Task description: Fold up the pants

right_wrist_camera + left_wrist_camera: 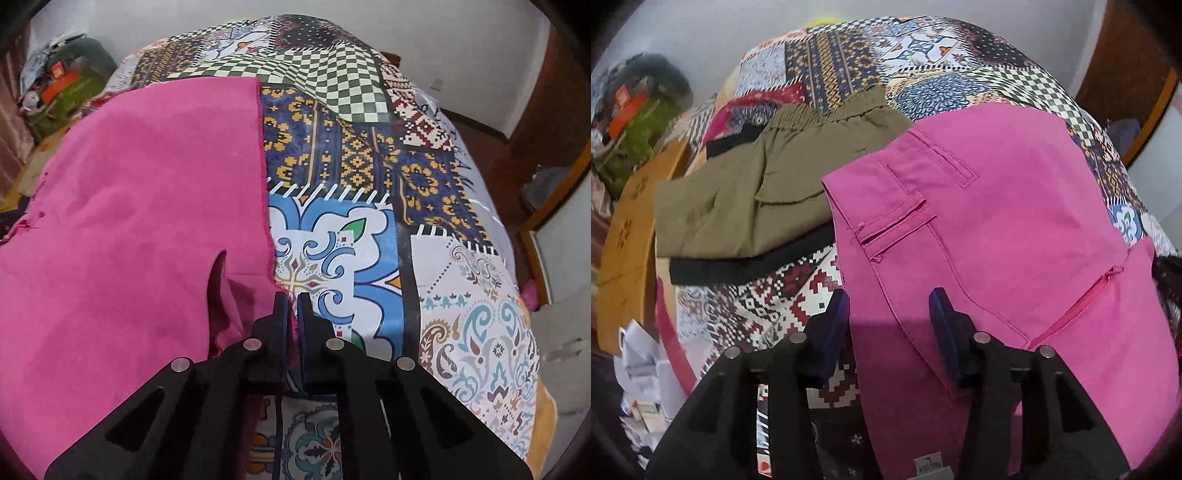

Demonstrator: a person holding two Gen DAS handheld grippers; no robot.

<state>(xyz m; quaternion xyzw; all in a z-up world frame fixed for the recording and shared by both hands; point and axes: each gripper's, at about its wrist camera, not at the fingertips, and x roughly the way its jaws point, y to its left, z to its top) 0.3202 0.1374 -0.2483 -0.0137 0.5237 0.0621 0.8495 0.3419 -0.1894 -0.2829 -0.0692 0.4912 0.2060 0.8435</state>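
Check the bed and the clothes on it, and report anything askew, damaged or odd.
The pink pants have a raw, frayed hem edge, with loose threads at a torn-looking spot on their left edge. The olive pants lie folded, slightly skewed over a black garment. Nothing else stands out.

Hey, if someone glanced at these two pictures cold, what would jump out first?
The bright pink pants spread across the patchwork bedspread, filling the middle of both views. The right gripper is shut on their frayed hem edge, and folded olive pants lie left of the pink pair.
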